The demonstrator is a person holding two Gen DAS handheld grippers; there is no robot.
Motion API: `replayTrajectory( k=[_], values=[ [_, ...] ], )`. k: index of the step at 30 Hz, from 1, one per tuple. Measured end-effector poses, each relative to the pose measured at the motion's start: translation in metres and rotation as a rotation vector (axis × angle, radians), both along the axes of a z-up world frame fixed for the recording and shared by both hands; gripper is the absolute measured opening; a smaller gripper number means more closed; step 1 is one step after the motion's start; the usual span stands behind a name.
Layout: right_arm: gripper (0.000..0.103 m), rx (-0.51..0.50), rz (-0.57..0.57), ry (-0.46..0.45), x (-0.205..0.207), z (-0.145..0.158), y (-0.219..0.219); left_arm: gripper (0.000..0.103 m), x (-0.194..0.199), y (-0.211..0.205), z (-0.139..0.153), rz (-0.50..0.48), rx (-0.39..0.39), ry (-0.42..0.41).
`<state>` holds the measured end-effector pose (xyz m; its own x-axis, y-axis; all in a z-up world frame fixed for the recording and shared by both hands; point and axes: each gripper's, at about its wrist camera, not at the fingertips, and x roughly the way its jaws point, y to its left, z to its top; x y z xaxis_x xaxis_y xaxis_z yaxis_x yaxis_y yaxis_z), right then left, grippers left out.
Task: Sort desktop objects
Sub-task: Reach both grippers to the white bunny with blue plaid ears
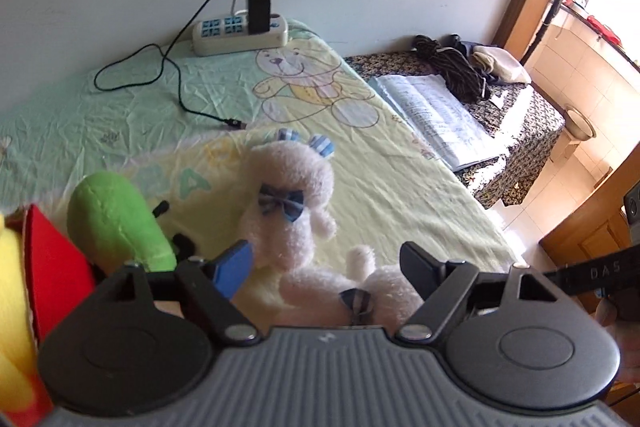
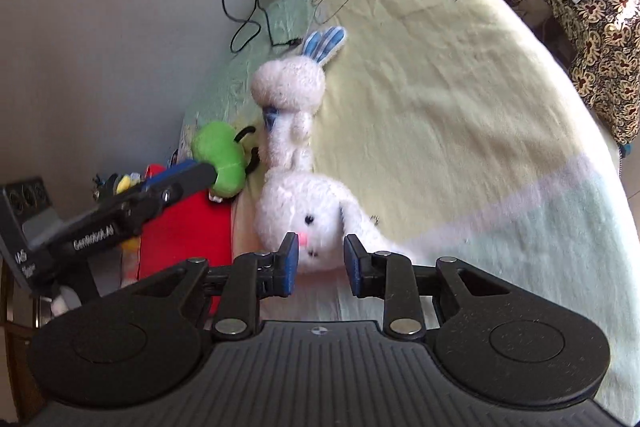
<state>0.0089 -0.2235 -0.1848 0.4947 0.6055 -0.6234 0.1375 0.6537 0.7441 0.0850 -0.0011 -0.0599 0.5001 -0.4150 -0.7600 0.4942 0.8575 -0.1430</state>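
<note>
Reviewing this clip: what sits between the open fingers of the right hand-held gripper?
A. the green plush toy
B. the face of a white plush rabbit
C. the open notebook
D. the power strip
B. In the right wrist view, the right hand-held gripper stands open with the white plush rabbit, its pink nose showing, in the gap; the green plush toy lies farther off, beside the left hand-held gripper.

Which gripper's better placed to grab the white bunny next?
Probably right. The right gripper is open with the white bunny head between its fingertips. The left gripper is open too, over the bunny's body.
</note>
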Motion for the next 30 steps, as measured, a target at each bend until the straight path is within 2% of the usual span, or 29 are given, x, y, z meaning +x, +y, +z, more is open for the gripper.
replayTrajectory(
  k=[2, 4, 7, 9, 13, 18, 20, 24, 28, 30],
  values=[
    [0.028, -0.044, 0.094, -0.003, -0.005, -0.002, 0.017, 0.082, 0.008, -0.013, -0.002, -0.051, 0.001, 0.005],
    [0.028, -0.102, 0.185, -0.018, -0.011, -0.005, 0.038, 0.076, 0.02, -0.029, -0.01, -0.107, 0.006, 0.042],
    [0.028, -0.154, 0.198, -0.061, -0.015, -0.01, 0.059, 0.063, 0.031, -0.052, -0.032, -0.181, 0.033, 0.125],
    [0.028, -0.183, 0.188, -0.089, -0.014, -0.015, 0.071, 0.062, 0.034, -0.061, -0.046, -0.197, 0.068, 0.165],
    [0.028, -0.23, 0.126, -0.146, -0.011, -0.018, 0.081, 0.063, 0.035, -0.061, -0.061, -0.189, 0.092, 0.219],
    [0.025, -0.276, 0.066, -0.176, -0.006, -0.021, 0.077, 0.063, 0.035, -0.045, -0.061, -0.142, 0.046, 0.265],
    [0.025, -0.253, 0.055, -0.169, -0.005, -0.024, 0.07, 0.063, 0.033, -0.039, -0.058, -0.111, 0.03, 0.271],
    [0.025, -0.269, 0.002, -0.155, -0.001, -0.03, 0.056, 0.067, 0.024, -0.02, -0.044, -0.062, -0.024, 0.266],
    [0.024, -0.151, -0.049, -0.165, 0.013, -0.03, 0.034, 0.071, 0.012, -0.003, -0.041, -0.031, -0.038, 0.256],
    [0.025, -0.141, -0.048, -0.162, 0.024, -0.033, 0.033, 0.075, 0.007, 0.003, -0.039, -0.034, -0.052, 0.249]
  ],
)
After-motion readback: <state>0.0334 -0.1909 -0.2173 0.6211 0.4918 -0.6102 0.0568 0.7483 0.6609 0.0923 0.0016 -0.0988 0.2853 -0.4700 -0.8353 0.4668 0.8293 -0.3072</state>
